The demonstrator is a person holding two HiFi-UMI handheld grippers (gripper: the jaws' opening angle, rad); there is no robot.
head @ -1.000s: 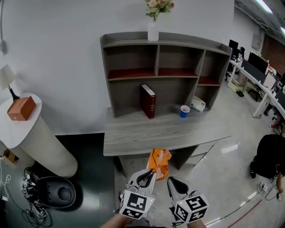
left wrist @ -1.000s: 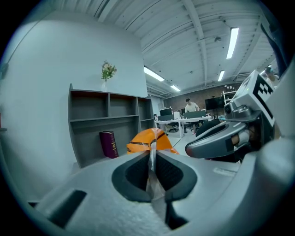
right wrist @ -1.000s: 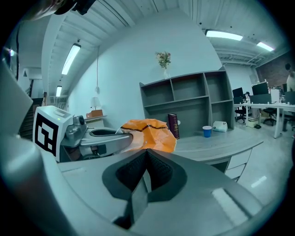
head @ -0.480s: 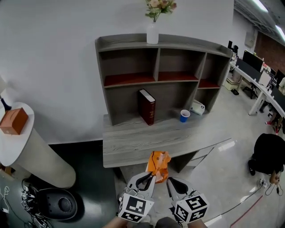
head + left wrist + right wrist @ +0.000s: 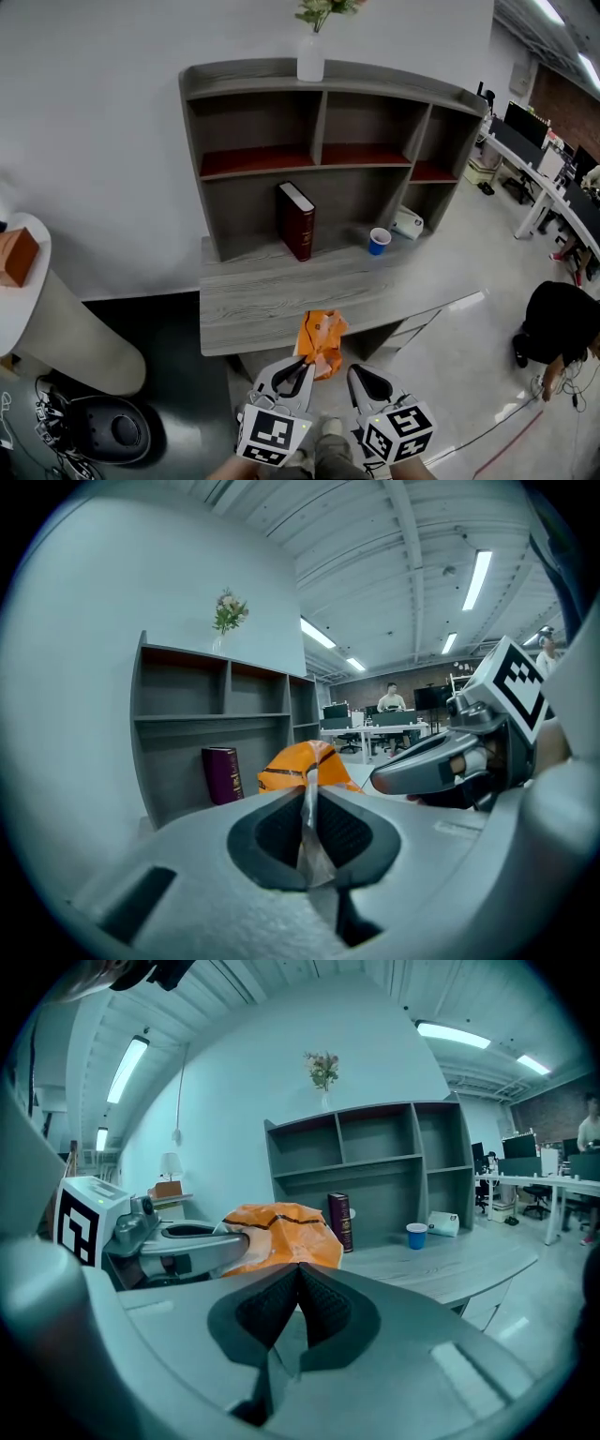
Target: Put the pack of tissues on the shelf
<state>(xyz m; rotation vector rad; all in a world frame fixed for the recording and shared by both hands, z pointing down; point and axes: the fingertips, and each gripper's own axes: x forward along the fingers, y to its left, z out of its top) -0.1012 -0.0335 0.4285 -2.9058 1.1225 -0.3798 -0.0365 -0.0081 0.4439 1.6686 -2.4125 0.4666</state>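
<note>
The pack of tissues (image 5: pixel 318 338) is an orange plastic packet hanging in the air in front of the desk's front edge. My left gripper (image 5: pixel 302 364) is shut on the clear seam of the pack (image 5: pixel 305 766), which sticks up beyond the jaws. My right gripper (image 5: pixel 361 376) is just right of it, shut with nothing between its jaws (image 5: pixel 298 1274); the pack (image 5: pixel 277 1232) sits beyond its tips. The grey shelf unit (image 5: pixel 319 159) stands at the back of the wooden desk (image 5: pixel 272 295).
A dark red book (image 5: pixel 295 220), a blue cup (image 5: pixel 379 241) and a white packet (image 5: pixel 408 223) stand in the shelf's bottom row. A vase (image 5: pixel 309 61) is on top. A round white stand (image 5: pixel 56 319) is at the left, office desks at the right.
The view has shifted so the desk and shelf sit more to the left and nearer. Both grippers stay low in front of the desk, the pack still in the left one.
</note>
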